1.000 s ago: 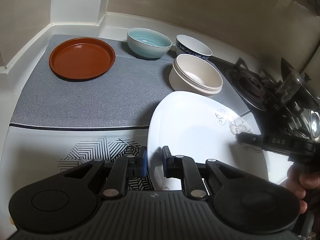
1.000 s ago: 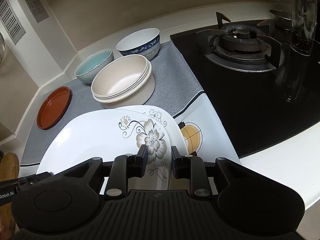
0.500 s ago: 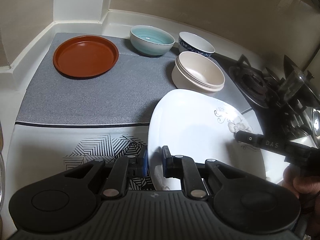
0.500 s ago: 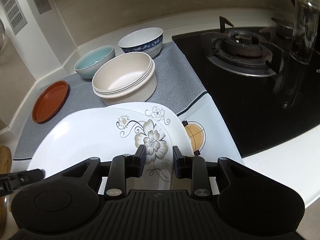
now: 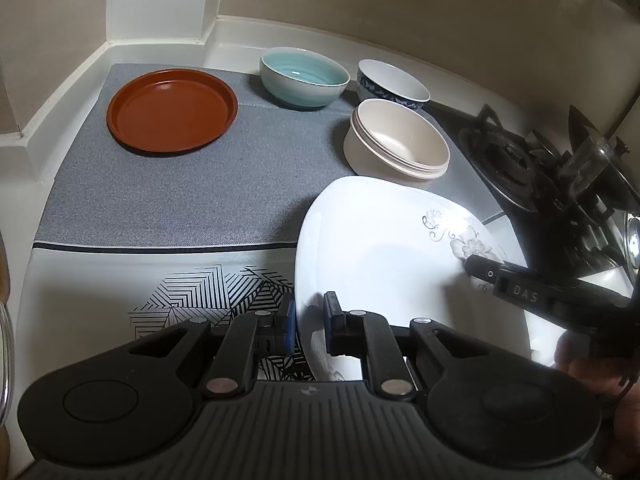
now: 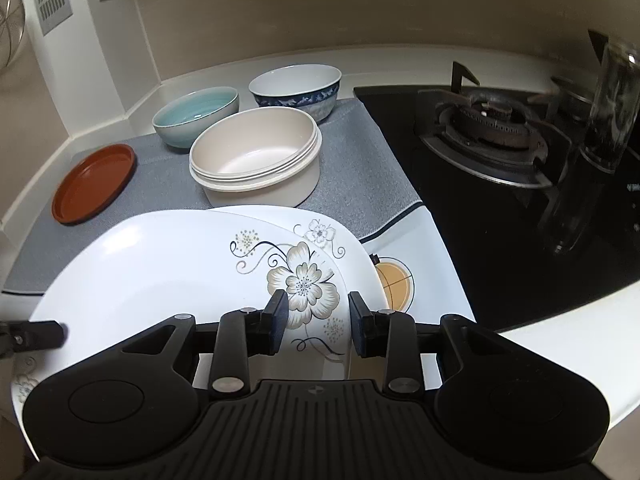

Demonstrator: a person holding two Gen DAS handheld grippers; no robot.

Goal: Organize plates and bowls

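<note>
A white flower-patterned plate [image 5: 384, 256] is held tilted above the counter. My left gripper [image 5: 310, 320] is shut on its near left rim. In the right wrist view the plate [image 6: 168, 276] lies over a second, similar plate [image 6: 344, 244]. My right gripper [image 6: 314, 316] has its jaws apart around the flowered rim and is open. A red-brown plate [image 5: 172, 112], a teal bowl [image 5: 304, 76], a blue-patterned bowl [image 5: 392, 84] and stacked cream bowls [image 5: 400, 140] stand on the grey mat [image 5: 192, 196].
A black gas stove [image 6: 496, 132] with burner grates lies to the right, with a dark glass jar [image 6: 612, 112] on it. The counter wall and a white corner column [image 5: 160, 0] close the back and left. A patterned mat [image 5: 208, 292] lies at the front.
My right gripper's jaws have opened wider around the plate's rim. Both views have pulled back slightly, and the left gripper still holds the plate.
</note>
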